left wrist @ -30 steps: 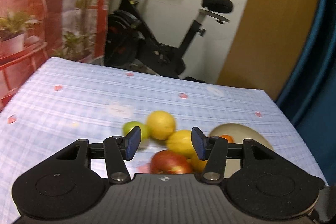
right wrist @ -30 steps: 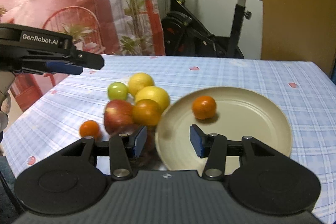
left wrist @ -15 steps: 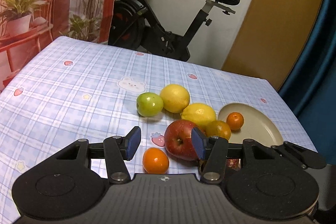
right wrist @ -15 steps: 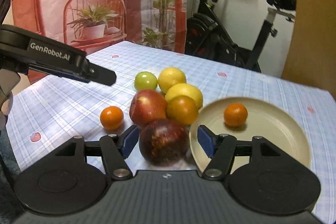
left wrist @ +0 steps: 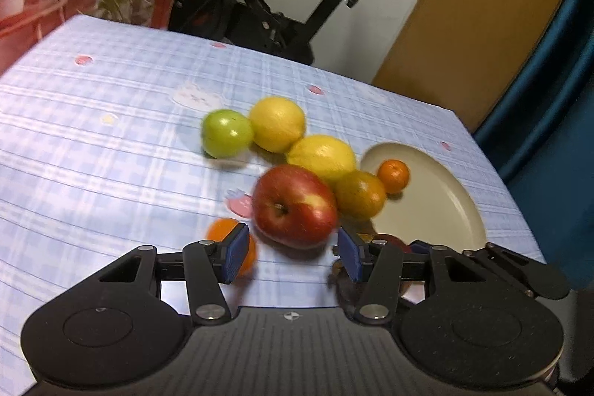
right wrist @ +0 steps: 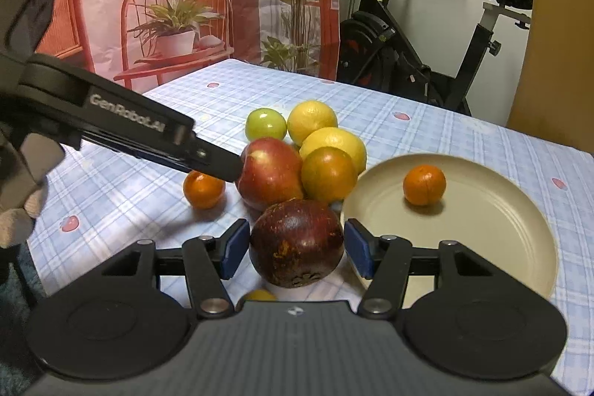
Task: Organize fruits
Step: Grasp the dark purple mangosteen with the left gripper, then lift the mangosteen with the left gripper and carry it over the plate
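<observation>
The right tool point(right wrist: 295, 249) has its jaws closing around a dark purple fruit point(right wrist: 296, 243) that sits between the blue pads, with a sliver of gap showing on each side. The left tool point(left wrist: 293, 253) stands apart, holding nothing; its pads flank the near side of a red apple point(left wrist: 295, 205), and its left pad overlaps a small orange point(left wrist: 232, 245) lying on the surface point(left wrist: 111, 173).

Behind the apple cluster an orange-green citrus point(left wrist: 360, 193), two lemons point(left wrist: 321, 156) and, farthest left, a green fruit point(left wrist: 226, 132). Just right of the cluster lies a cream plate point(right wrist: 493, 229) carrying one small orange point(right wrist: 424, 184).

The surface wears a blue-and-white checked cloth with small pink prints. Beyond its far edge stand a black exercise bike point(right wrist: 415, 54), a printed backdrop point(right wrist: 178, 6) showing a chair and potted plants, and a white wall. A brown panel and blue curtain point(left wrist: 549, 91) close the right side.
</observation>
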The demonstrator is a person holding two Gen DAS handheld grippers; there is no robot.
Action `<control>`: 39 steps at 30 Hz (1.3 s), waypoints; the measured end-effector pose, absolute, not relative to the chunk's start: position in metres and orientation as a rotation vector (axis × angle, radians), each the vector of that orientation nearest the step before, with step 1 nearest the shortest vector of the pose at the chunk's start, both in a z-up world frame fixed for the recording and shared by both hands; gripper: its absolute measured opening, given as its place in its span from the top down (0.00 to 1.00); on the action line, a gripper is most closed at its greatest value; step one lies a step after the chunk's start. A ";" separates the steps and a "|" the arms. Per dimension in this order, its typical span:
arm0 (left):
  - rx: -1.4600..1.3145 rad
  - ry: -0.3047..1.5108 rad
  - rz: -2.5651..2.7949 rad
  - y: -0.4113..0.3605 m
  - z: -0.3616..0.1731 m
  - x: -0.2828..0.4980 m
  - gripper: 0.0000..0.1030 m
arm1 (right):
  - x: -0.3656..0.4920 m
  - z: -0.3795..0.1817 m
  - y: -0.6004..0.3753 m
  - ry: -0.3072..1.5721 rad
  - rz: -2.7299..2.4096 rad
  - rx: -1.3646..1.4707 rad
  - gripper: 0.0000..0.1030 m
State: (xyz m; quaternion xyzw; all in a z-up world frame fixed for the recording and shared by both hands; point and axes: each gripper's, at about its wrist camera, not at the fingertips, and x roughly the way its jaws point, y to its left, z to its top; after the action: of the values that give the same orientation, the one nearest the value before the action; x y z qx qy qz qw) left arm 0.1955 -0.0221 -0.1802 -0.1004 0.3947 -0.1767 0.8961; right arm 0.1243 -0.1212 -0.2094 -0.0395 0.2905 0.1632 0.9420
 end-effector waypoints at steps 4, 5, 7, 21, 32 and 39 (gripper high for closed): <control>-0.242 0.835 -0.417 -0.030 -0.183 0.195 0.46 | 0.117 -0.210 -0.124 0.596 0.330 -0.079 0.43; -0.249 0.842 -0.430 -0.033 -0.185 0.195 0.46 | 0.115 -0.210 -0.125 0.597 0.330 -0.075 0.43; -0.251 0.858 -0.453 -0.039 -0.189 0.195 0.46 | 0.111 -0.211 -0.127 0.600 0.329 -0.068 0.43; -0.302 0.898 -0.563 -0.057 -0.201 0.194 0.44 | 0.102 -0.212 -0.132 0.672 0.310 -0.076 0.41; -0.214 0.911 -0.661 -0.081 -0.209 0.190 0.44 | 0.097 -0.215 -0.138 0.680 0.311 -0.052 0.39; -0.196 0.926 -0.663 -0.089 -0.217 0.193 0.40 | 0.097 -0.215 -0.137 0.677 0.312 -0.049 0.39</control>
State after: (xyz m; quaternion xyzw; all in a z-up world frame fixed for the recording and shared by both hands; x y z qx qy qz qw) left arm 0.1928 -0.0891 -0.2175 -0.0927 0.4379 -0.3135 0.8375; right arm 0.0971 -0.1373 -0.2151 -0.0240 0.3309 0.1526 0.9309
